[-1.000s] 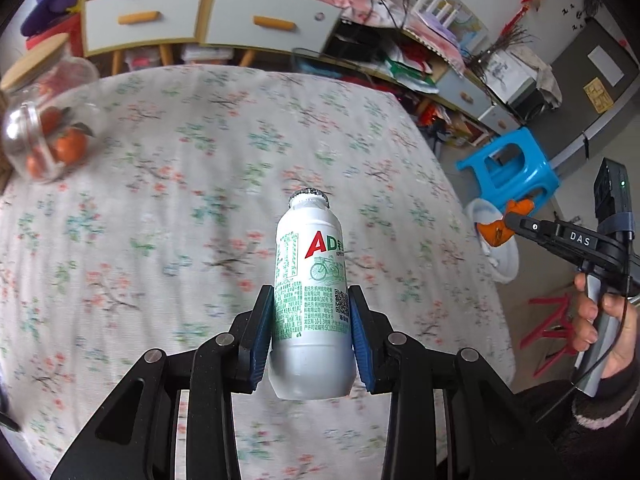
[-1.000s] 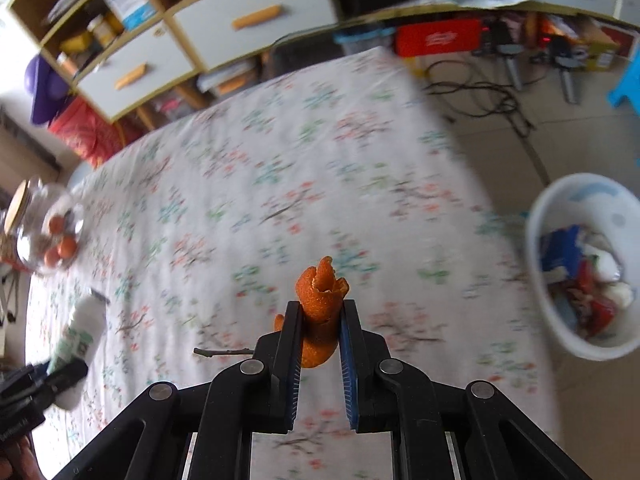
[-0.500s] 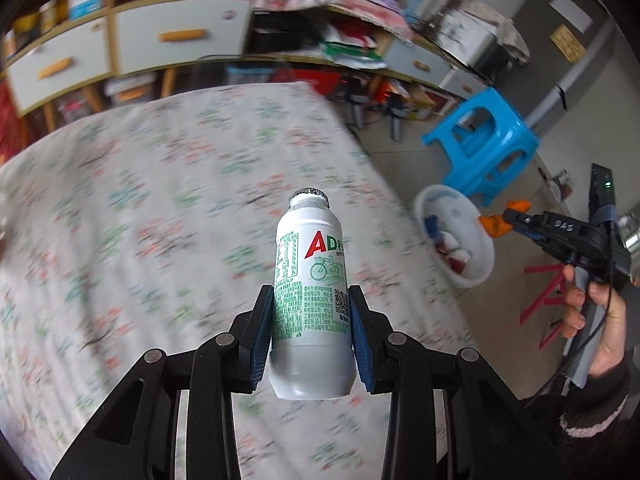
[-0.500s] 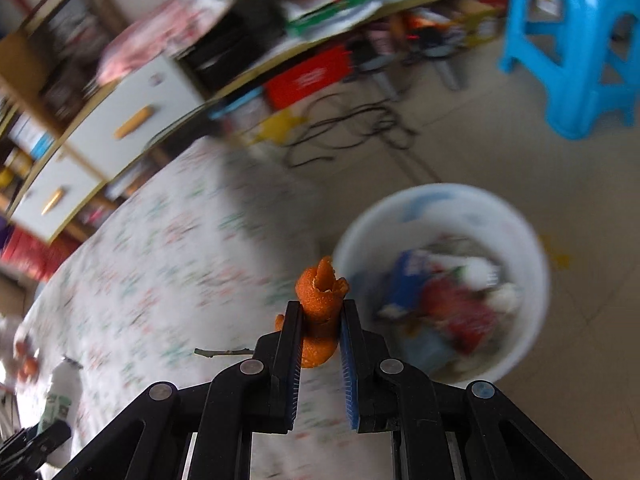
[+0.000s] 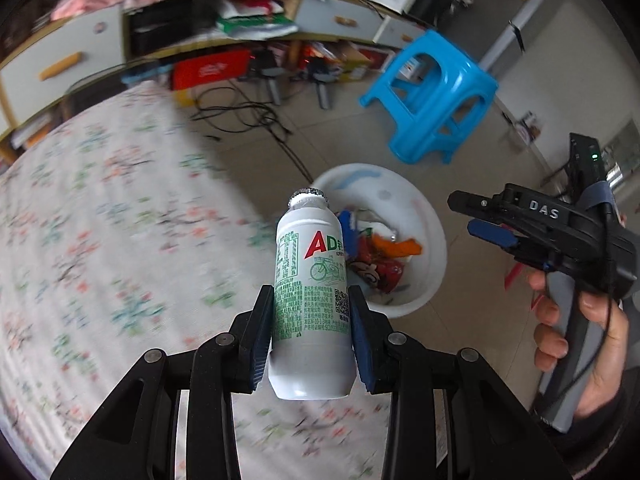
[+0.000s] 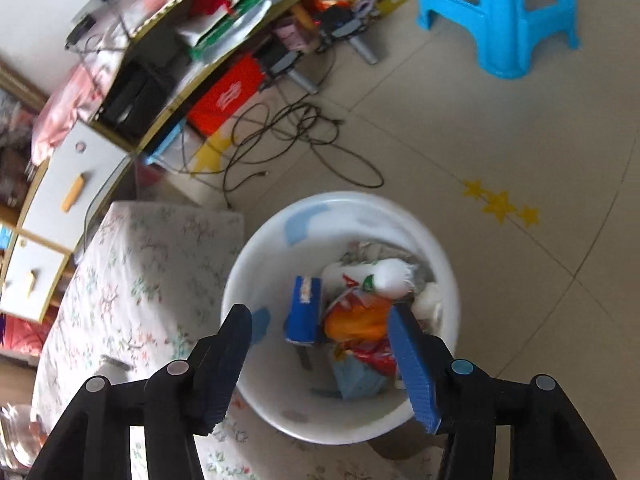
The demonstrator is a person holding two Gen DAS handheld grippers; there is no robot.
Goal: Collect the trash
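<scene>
My left gripper (image 5: 312, 312) is shut on a white AD milk bottle (image 5: 310, 280) with green print, held upright above the edge of the floral table (image 5: 100, 220). The white trash bin (image 5: 434, 248) stands on the floor just beyond it, full of wrappers. My right gripper (image 6: 320, 320) is open and empty, right above the bin (image 6: 260, 260). An orange peel (image 6: 356, 320) lies on top of the trash between its fingers. The right gripper also shows in the left wrist view (image 5: 476, 216), open, to the right of the bin.
A blue plastic stool (image 5: 432, 92) stands on the tiled floor beyond the bin. Black cables (image 6: 288, 136) lie on the floor by a cluttered shelf unit (image 6: 180, 60). The table's corner (image 6: 160, 240) touches the bin's left side.
My right gripper swung from over the table to above the bin, opened and let go of the orange peel, which now lies in the bin. My left gripper carried the bottle toward the bin.
</scene>
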